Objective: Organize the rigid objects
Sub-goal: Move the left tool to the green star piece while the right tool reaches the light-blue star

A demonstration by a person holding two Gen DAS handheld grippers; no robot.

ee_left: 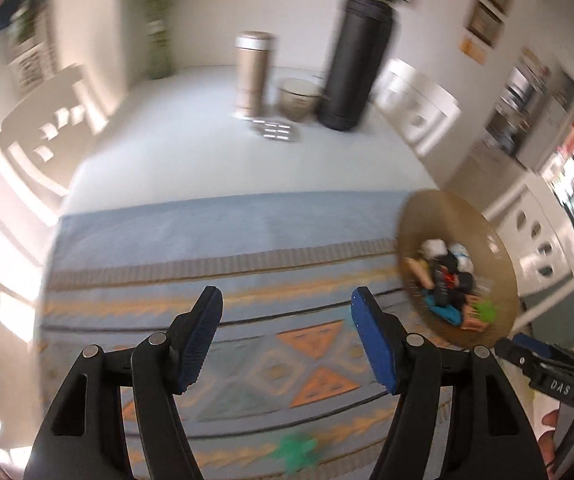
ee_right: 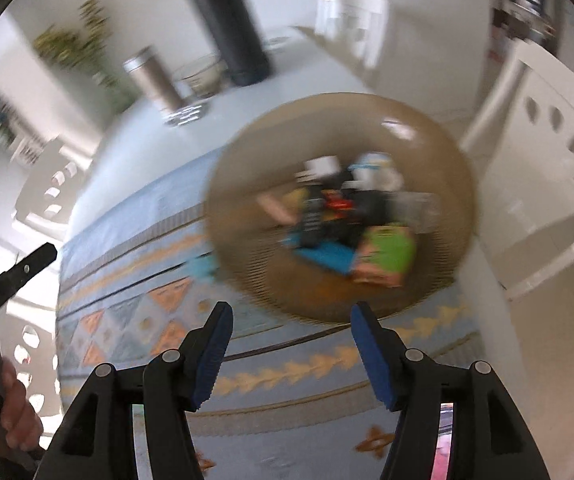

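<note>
Right wrist view, right hand-held gripper [ee_right: 289,354] parted, empty, woven basket [ee_right: 439,280] of objects just beyond fingertips

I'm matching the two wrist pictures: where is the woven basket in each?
Left wrist: the basket sits at the right edge, right of the open jaws.
Right wrist: the basket fills the centre, just beyond the open jaws.
Shared landmark: the black flask at the far end of the table.
</note>
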